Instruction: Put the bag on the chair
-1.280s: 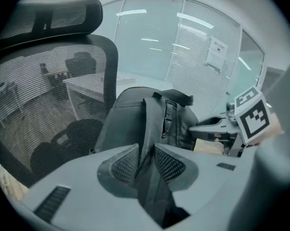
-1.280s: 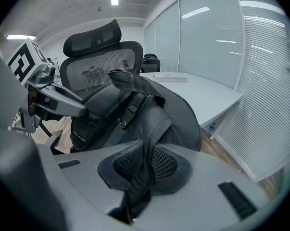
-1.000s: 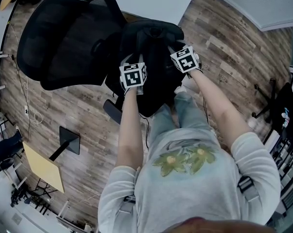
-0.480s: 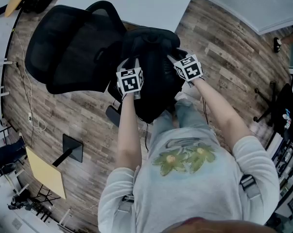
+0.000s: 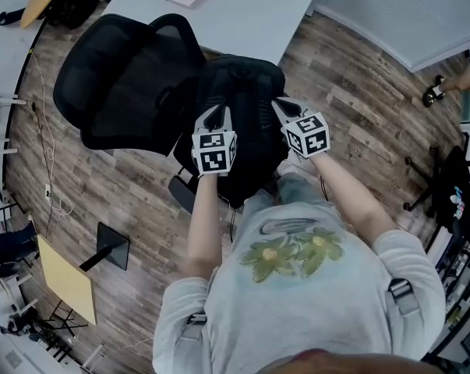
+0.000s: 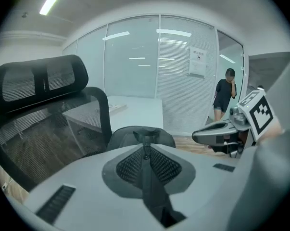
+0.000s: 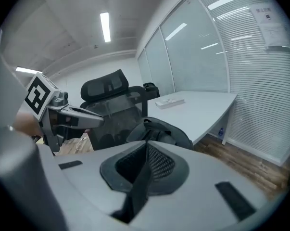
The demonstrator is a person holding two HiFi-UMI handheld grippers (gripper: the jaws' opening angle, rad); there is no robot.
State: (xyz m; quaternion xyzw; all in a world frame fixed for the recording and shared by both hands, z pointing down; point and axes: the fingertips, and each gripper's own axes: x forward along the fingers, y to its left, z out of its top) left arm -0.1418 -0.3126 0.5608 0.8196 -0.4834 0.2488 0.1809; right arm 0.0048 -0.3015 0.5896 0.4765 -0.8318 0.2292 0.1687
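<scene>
Two grippers, both on the bag (image 5: pixel 246 131). Left gripper (image 6: pixel 145 146): jaws have just been closing and now sit nearly together, pinching a dark strap (image 6: pixel 152 186) of the bag. Right gripper (image 7: pixel 145 150): jaws have just been closing and are now pressed on a strap likewise. Bag hangs upright just beside the chair (image 5: pixel 118 92) backrest, on its seat side; contact with the seat cannot be told. Desk (image 5: pixel 242 6) stands beyond the chair.
</scene>
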